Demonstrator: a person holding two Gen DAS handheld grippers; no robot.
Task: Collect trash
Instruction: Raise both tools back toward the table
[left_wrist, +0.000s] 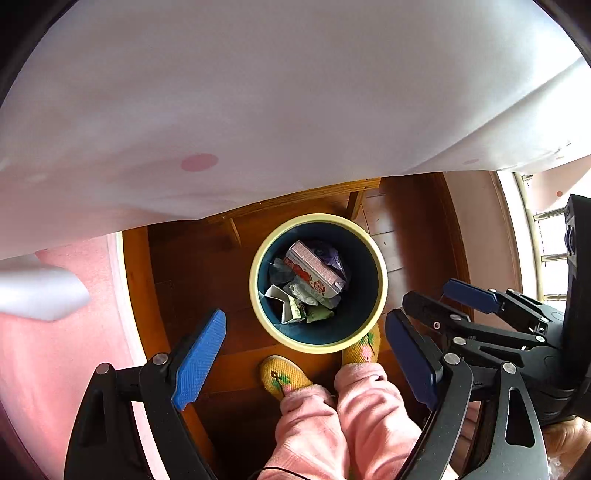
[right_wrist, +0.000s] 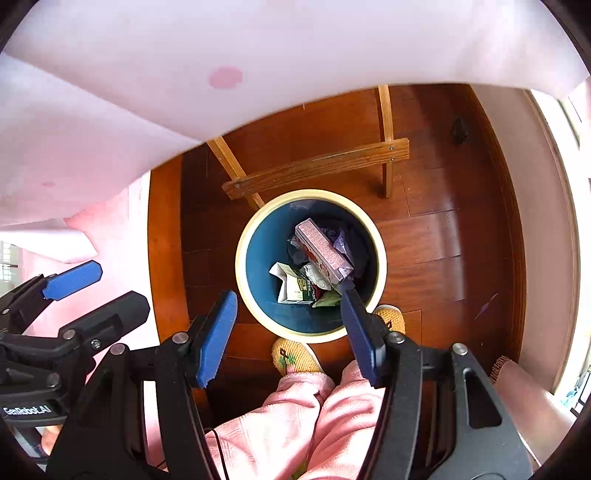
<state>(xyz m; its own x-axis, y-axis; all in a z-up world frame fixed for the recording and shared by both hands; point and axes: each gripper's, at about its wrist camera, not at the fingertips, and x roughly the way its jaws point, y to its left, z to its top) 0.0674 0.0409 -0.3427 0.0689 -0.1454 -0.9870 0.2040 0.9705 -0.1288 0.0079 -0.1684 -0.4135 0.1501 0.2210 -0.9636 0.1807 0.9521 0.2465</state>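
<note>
Left wrist view: we hold our left gripper (left_wrist: 306, 362) pointing down over the round bin (left_wrist: 317, 282) on the wooden floor (left_wrist: 207, 266), jaws wide apart and empty. Our right gripper (right_wrist: 290, 332) hangs alongside, also spread and empty. The trash, a pink carton (right_wrist: 323, 251) among wrappers, lies inside the bin, by our yellow slippers (right_wrist: 295, 356).

Bright daylight, heavy fisheye bend

Daylight pours from the overexposed barred window (left_wrist: 554, 258) on the right, putting sheen on the reddish wooden floor (right_wrist: 436, 236); the close white sheet (left_wrist: 258, 92) overhead is soft and blurred, and corners darken to black.
</note>
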